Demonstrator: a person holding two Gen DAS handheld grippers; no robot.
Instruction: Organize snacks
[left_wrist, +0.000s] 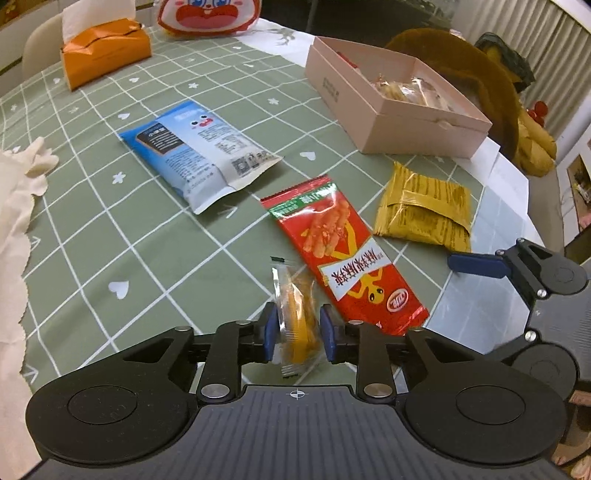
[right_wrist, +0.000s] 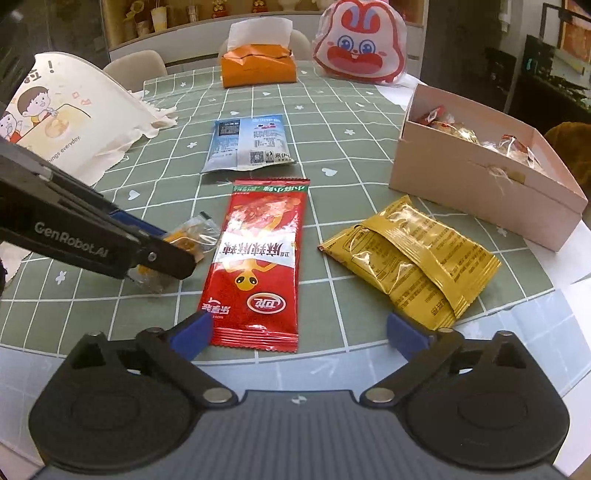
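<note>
While the left gripper (left_wrist: 295, 334) clamps a small clear-wrapped yellow snack (left_wrist: 297, 317) just above the green checked tablecloth (left_wrist: 110, 236), we see the right gripper (right_wrist: 299, 332) spread wide, nothing between its pads, the red snack packet (right_wrist: 258, 258) lying ahead of it. Beside that lie a gold packet (right_wrist: 410, 258) and, farther off, a blue-white pouch (right_wrist: 251, 142). Only the right wrist view gives us wrapped snacks filling the pink box (right_wrist: 480, 184) and a cartoon-printed white bag (right_wrist: 70, 122) at left; the left view shows a brown plush (left_wrist: 480, 74) behind the box.
</note>
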